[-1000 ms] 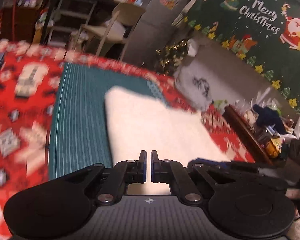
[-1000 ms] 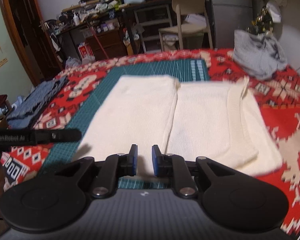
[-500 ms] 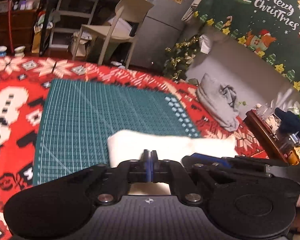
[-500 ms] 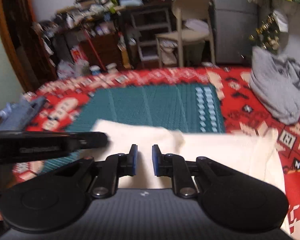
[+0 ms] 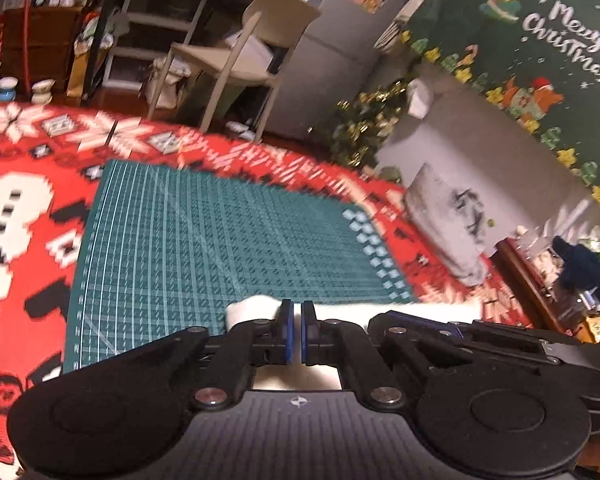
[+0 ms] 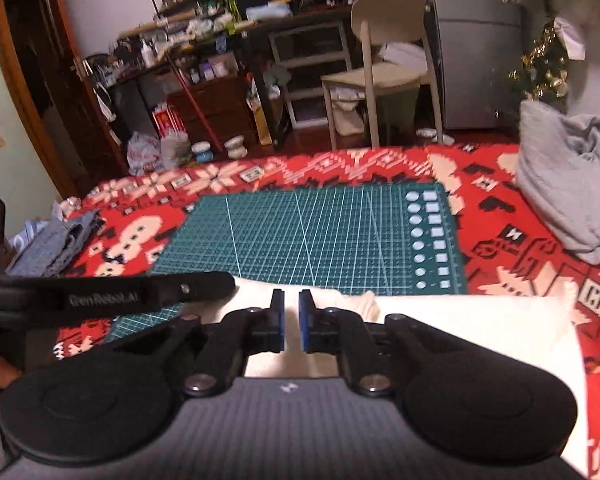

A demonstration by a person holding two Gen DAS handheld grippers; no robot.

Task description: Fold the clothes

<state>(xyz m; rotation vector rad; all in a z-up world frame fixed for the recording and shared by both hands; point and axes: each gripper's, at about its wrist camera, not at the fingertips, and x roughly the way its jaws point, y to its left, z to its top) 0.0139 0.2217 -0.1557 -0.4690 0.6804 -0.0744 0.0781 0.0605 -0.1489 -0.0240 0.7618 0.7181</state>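
1. The cream knit garment (image 6: 472,332) lies at the near end of the green cutting mat (image 6: 320,236), its far edge running across the mat's near border and onto the red patterned blanket (image 6: 512,236) on the right.
2. The left gripper (image 5: 297,330) sits low over the garment's left corner; its blue pads stand a narrow slit apart with white cloth showing in the gap, though I cannot tell whether they pinch it.
3. The right gripper (image 6: 291,320) is over the garment's middle, its pads slightly parted with cloth below, grip likewise unclear.
4. Beyond the garment's edge, the mat is bare to its far border.
5. A grey bundle of clothing (image 6: 568,184) sits on the blanket at the right, well apart; folded blue denim (image 6: 56,244) lies at the left edge.
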